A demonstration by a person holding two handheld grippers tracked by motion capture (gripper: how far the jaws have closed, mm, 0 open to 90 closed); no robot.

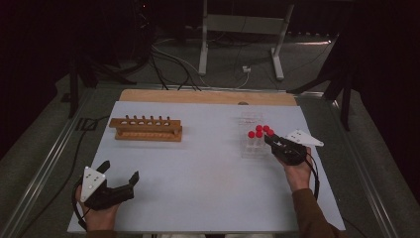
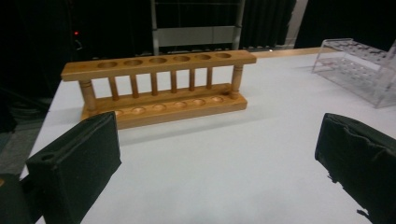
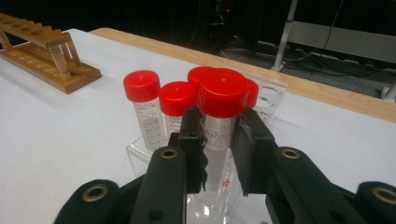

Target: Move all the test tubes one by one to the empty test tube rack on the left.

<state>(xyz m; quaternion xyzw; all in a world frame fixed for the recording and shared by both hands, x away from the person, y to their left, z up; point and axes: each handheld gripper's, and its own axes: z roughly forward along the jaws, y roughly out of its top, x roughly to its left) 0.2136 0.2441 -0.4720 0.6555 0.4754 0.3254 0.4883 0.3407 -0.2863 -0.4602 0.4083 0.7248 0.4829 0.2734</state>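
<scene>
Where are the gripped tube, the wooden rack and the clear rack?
gripped tube (image 3: pixel 222 92), right gripper view, on its red cap.
wooden rack (image 2: pixel 159 65), left gripper view, on its top rail.
clear rack (image 2: pixel 369 77), left gripper view, on its side wall.

A white worktop (image 1: pixel 208 168) seen from above, dark room behind it. At middle left stands an empty wooden tube rack (image 1: pixel 147 128). At middle right, a clear plastic rack (image 1: pixel 251 133) holds several red-capped tubes (image 1: pixel 261 131). From the lower right a hand brings the right claw (image 1: pixel 271 141) up against those tubes, its jaws close together at the nearest one. At lower left the left claw (image 1: pixel 121 176) rests on the worktop, jaws spread wide.
</scene>
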